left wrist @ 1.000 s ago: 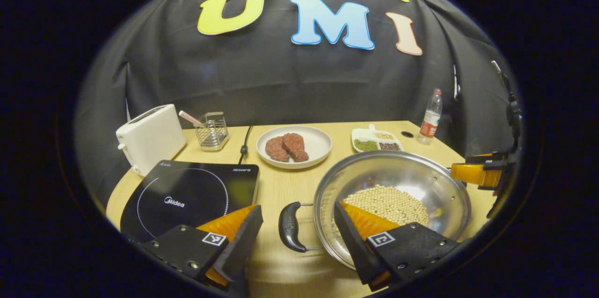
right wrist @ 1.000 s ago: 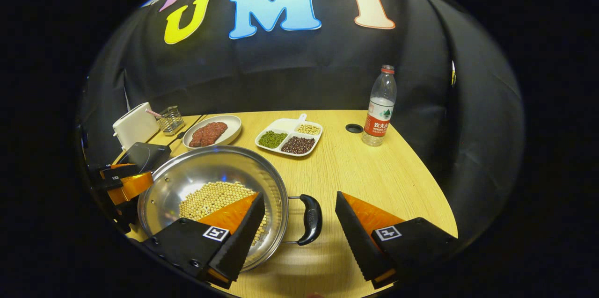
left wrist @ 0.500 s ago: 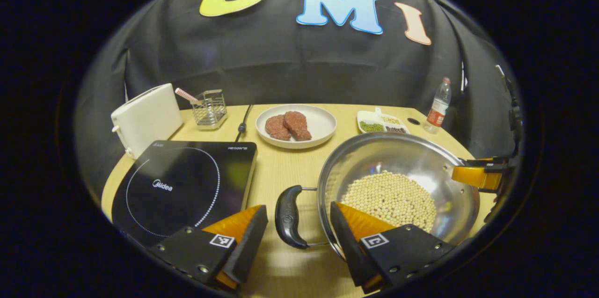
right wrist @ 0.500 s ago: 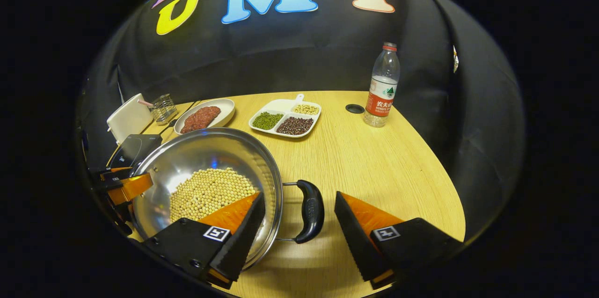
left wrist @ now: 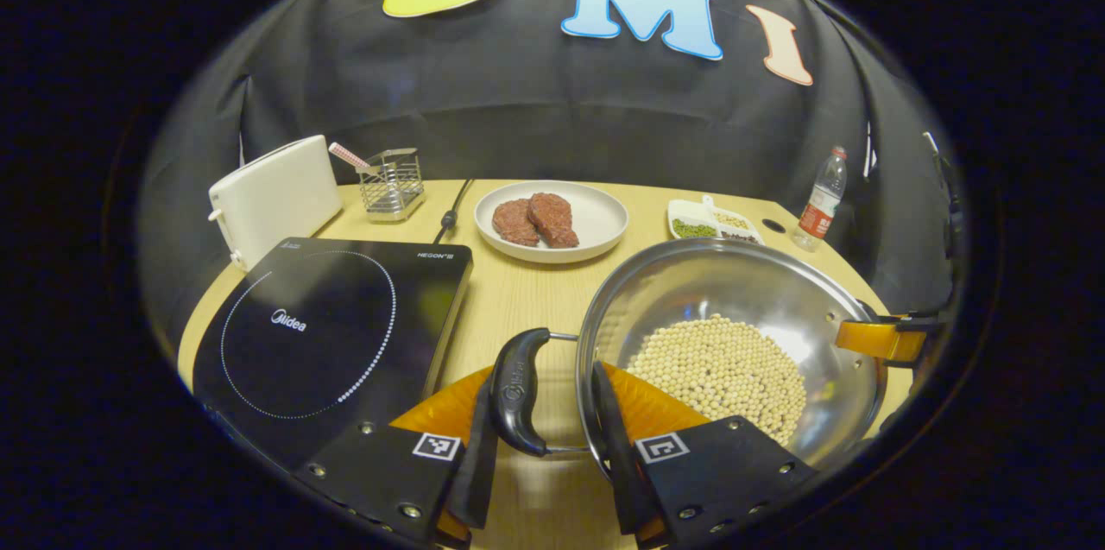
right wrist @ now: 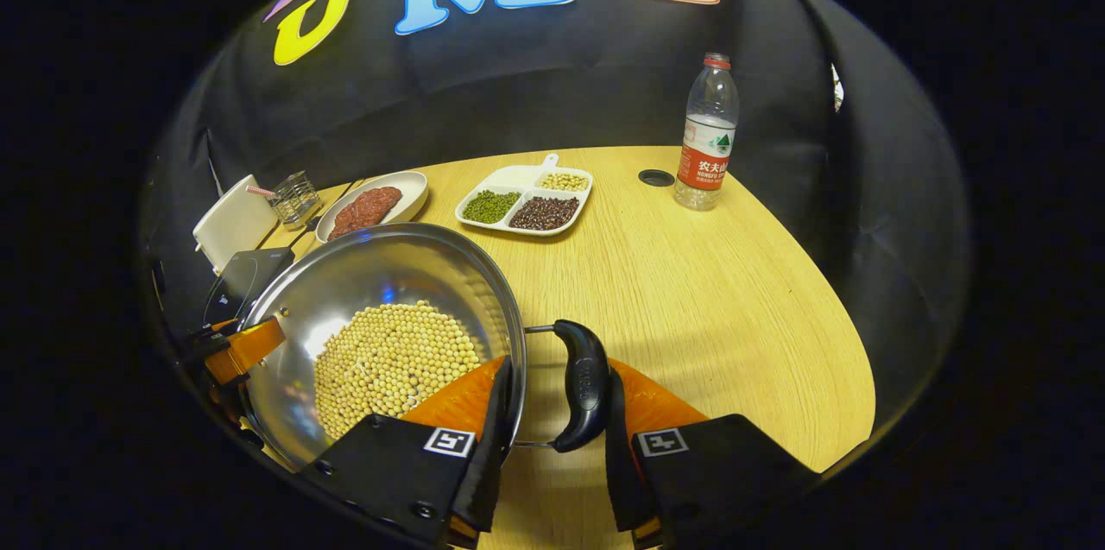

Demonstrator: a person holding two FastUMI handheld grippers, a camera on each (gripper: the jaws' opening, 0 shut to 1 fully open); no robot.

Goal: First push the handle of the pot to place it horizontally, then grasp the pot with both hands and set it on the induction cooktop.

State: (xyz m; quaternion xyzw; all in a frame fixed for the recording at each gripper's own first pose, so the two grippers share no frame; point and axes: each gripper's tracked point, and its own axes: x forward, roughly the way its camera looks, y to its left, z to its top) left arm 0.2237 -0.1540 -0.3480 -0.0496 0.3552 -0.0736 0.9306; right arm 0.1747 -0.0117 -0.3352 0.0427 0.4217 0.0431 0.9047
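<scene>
In the left gripper view, the left tongs (left wrist: 539,446) have narrowed sharply compared with half a second ago. Then they stood spread, with the pot's left handle (left wrist: 515,391) loose between them. Now the left finger lies against the black grip and the right finger (left wrist: 609,438) sits at the pot's rim, so the tongs look to be pinching the handle, though I cannot tell whether the right finger presses the handle or only the rim. The pot (left wrist: 742,308), holding a bed of pale beans (left wrist: 721,369), sits on the counter (left wrist: 527,291) to the right of the induction cooktop (left wrist: 328,325) and apart from it. The other tongs' orange finger (left wrist: 874,338) shows at the pot's far rim.

In the right gripper view, the right tongs (right wrist: 552,438) have closed in the same way. The right handle (right wrist: 583,382) stands between them, touching the right finger, with the left finger (right wrist: 496,429) at the rim. The pot (right wrist: 371,274) is tilted up slightly toward the camera, which suggests the lift may be starting, but whether its base has left the counter (right wrist: 708,291) is hidden.

My reading is that both handles lie horizontal and the two-handed grasp is just made. What remains is carrying the pot left onto the cooktop, keeping it level so the beans stay in.
</scene>
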